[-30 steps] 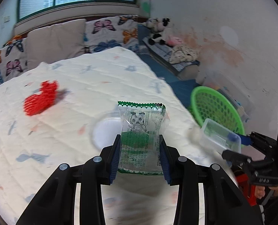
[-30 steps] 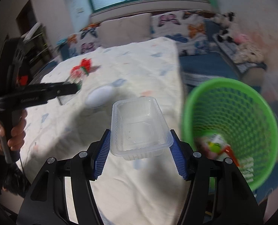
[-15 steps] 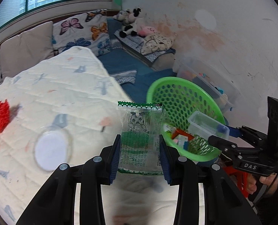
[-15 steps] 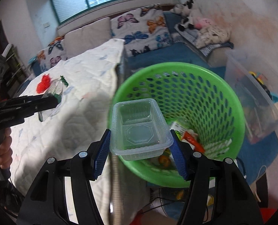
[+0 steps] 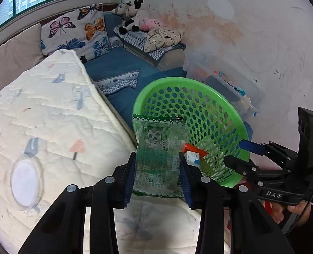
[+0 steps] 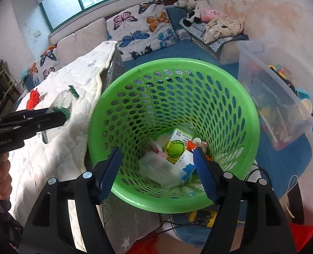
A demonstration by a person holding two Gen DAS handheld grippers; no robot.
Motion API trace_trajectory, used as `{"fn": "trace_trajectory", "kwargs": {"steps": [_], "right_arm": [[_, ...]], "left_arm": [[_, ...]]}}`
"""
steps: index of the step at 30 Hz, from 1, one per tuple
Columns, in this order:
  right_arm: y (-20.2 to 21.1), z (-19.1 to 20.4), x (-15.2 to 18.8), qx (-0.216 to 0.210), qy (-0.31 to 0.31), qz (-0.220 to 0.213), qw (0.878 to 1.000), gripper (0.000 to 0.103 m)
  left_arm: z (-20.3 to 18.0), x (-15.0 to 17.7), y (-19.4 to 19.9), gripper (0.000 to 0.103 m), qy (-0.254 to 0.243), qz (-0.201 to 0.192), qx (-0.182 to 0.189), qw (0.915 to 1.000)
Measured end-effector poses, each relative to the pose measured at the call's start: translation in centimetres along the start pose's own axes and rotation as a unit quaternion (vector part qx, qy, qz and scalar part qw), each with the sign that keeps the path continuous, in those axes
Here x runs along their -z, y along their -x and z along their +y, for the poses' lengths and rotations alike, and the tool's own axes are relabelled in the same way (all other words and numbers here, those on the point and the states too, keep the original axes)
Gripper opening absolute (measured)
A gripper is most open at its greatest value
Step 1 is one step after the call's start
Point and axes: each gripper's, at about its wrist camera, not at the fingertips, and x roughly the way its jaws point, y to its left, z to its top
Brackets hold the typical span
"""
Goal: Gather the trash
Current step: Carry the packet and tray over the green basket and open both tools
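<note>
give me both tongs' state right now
left tongs: shut on the clear green wrapper
right tongs: opening, nothing between them, above the green basket

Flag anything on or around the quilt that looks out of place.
Two bits of litter lie on the white quilt: a clear round lid near its front edge and a red mesh scrap farther back. The wall has blotchy orange stains. Nothing looks spilled.

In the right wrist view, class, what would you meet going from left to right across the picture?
Black left gripper holding a clear green-printed wrapper → white quilted bed cover → green perforated plastic basket → clear plastic storage bin.
</note>
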Motion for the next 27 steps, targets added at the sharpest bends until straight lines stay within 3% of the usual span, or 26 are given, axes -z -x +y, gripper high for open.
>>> {"fn": "trace_trajectory", "kwargs": {"steps": [14, 17, 27], "right_arm": [[1.9, -1.2, 0.3, 0.009, 0.003, -0.02, 1.0, 0.077], [1.9, -1.6, 0.4, 0.008, 0.0, -0.019, 1.0, 0.077], [2.1, -1.1, 0.6, 0.004, 0.0, -0.017, 1.0, 0.077]], "left_arm": [[-2.1, -0.9, -3.2, 0.039, 0.004, 0.022, 0.016, 0.9996], [-2.3, -0.9, -3.5, 0.051, 0.007, 0.024, 0.017, 0.9995], [-1.4, -0.6, -2.5, 0.069, 0.017, 0.013, 0.013, 0.9997]]}}
